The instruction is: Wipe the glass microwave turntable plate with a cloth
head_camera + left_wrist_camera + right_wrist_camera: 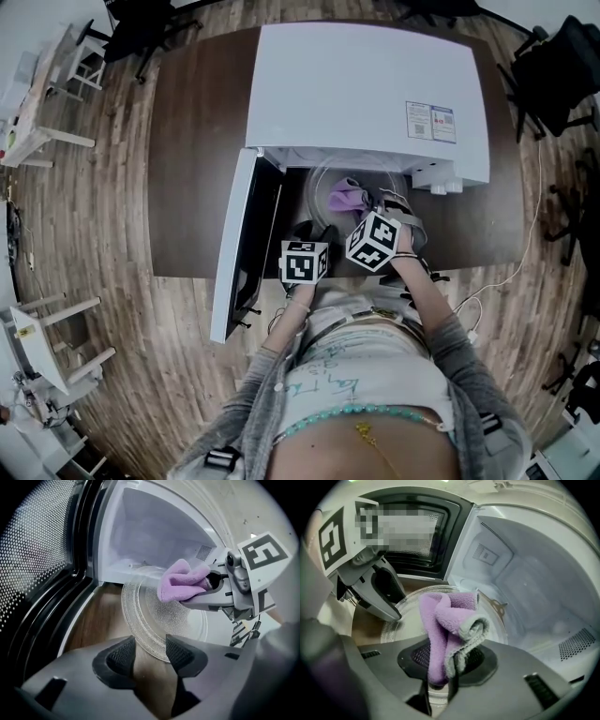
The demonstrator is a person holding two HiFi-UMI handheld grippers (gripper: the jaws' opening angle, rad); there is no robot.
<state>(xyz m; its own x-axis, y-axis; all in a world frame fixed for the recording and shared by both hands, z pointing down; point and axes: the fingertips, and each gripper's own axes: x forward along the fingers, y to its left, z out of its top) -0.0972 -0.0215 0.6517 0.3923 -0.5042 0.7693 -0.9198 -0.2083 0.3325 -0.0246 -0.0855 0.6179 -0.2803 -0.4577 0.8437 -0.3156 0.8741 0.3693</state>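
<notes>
The glass turntable plate (323,178) sticks partly out of the open microwave's cavity, its near rim over the wooden table. In the left gripper view the plate (154,620) shows almost face-on. My left gripper (150,654) is open, with that near rim between its tips and the table showing in the gap. A purple cloth (445,616) is bunched over the plate (407,609), and my right gripper (449,660) is shut on it. From the head view the cloth (345,197) sits on the plate's right part, right gripper (361,204) behind it, left gripper (312,234) in front.
The white microwave (366,94) stands on a dark table (197,159). Its door (234,244) swings out to the left, close beside my left gripper. The roller coupler (501,605) lies bare on the cavity floor. A white cable (506,272) trails off the table's right.
</notes>
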